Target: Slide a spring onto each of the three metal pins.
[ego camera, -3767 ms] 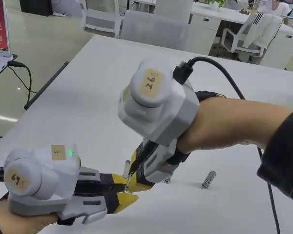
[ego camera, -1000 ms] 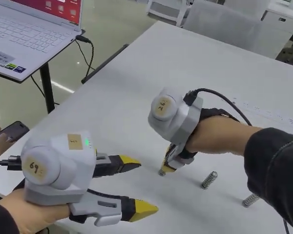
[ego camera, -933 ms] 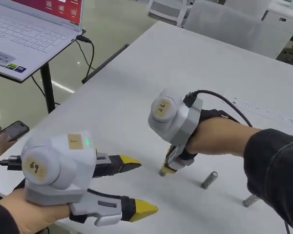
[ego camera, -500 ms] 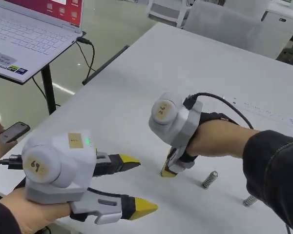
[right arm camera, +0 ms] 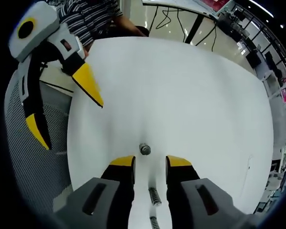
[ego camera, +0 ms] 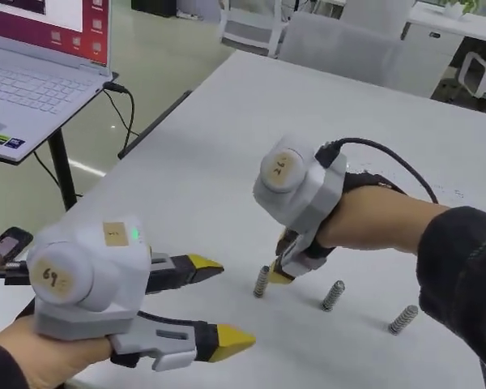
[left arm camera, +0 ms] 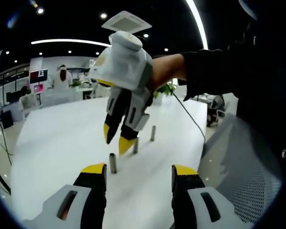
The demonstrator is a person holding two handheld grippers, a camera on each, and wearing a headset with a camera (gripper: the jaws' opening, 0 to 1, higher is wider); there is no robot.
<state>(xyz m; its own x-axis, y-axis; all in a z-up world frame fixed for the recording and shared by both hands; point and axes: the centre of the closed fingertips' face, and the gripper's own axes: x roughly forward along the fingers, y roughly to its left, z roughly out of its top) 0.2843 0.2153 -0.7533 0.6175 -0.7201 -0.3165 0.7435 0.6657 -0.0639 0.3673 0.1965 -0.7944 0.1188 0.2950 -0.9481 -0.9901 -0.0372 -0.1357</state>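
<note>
Risk 1: R hand-held gripper (ego camera: pixel 279 274) has its tips just beside the near pin (ego camera: pixel 262 281). A sideways drift could knock the pin over, since nothing visibly fixes it to the counter (ego camera: pixel 227 121).
Risk 2: L hand-held gripper (ego camera: pixel 217 301) steadies nothing, so there's no backup if a pin wobbles.
Risk 3: the pins are thin and stand close in a row. Reaching for one w/ jaws off-centre could clip its neighbour.
Unclear: all 3 look ribbed in head view, poss. w/ springs already on. Can't confirm, so a spring may sit only partway down.
R state: jaws at a narrow gap, nothing btwn them.
L state: jaws wide, empty.
Near pin vs R: right gripper view looks down on its top, just ahead of the tips and centred on the gap, not touching.
Middle pin (ego camera: pixel 333 295) vs R: near, on the opposite side of the tips from the near pin.
Far pin (ego camera: pixel 402 318) vs R: further along the same row, toward the sleeve.
Near pin vs L: ahead of the open jaws, apart. Left gripper view shows all 3 upright.
</note>
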